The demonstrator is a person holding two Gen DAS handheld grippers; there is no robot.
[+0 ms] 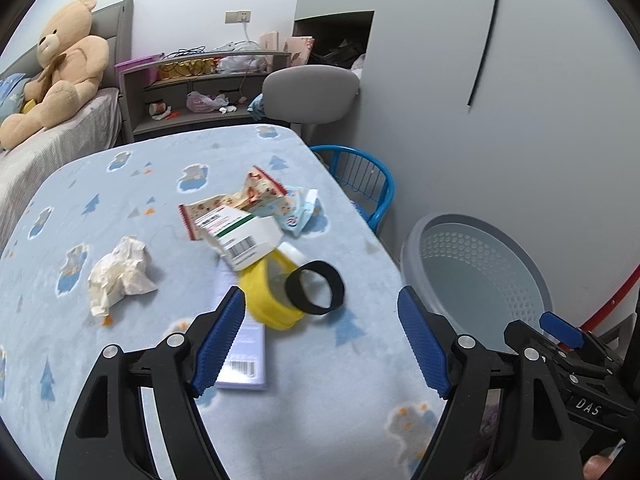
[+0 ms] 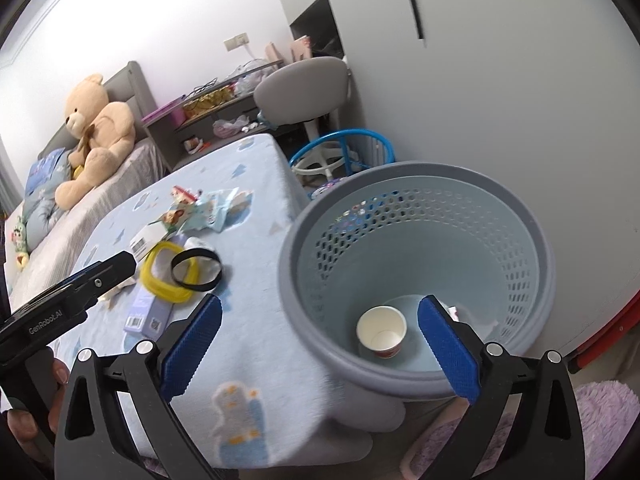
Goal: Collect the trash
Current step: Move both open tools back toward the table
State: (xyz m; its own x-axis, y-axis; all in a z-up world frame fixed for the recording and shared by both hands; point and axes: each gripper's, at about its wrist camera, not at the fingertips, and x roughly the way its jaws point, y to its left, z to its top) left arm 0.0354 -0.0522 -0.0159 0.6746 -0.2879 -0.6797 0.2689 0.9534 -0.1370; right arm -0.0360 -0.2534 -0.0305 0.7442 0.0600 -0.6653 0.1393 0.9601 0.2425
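Note:
Trash lies on a table with a light blue blanket [image 1: 120,208]: a crumpled tissue [image 1: 120,274], a white box with a barcode [image 1: 240,236], snack wrappers [image 1: 256,192], a yellow tape roll [image 1: 268,296], a black ring [image 1: 316,288] and a flat lilac box [image 1: 246,356]. My left gripper [image 1: 320,344] is open and empty above the tape roll. My right gripper [image 2: 320,344] is open and empty over the grey-blue basket [image 2: 520,240], which holds a paper cup [image 2: 382,332]. The same trash shows in the right wrist view, around the tape roll [image 2: 168,276].
The basket [image 1: 480,264] stands on the floor right of the table. A blue wire chair [image 1: 360,176] and a grey chair [image 1: 312,92] stand behind the table. A bed with a teddy bear [image 1: 60,68] is at the left, and a cluttered shelf [image 1: 192,92] at the back.

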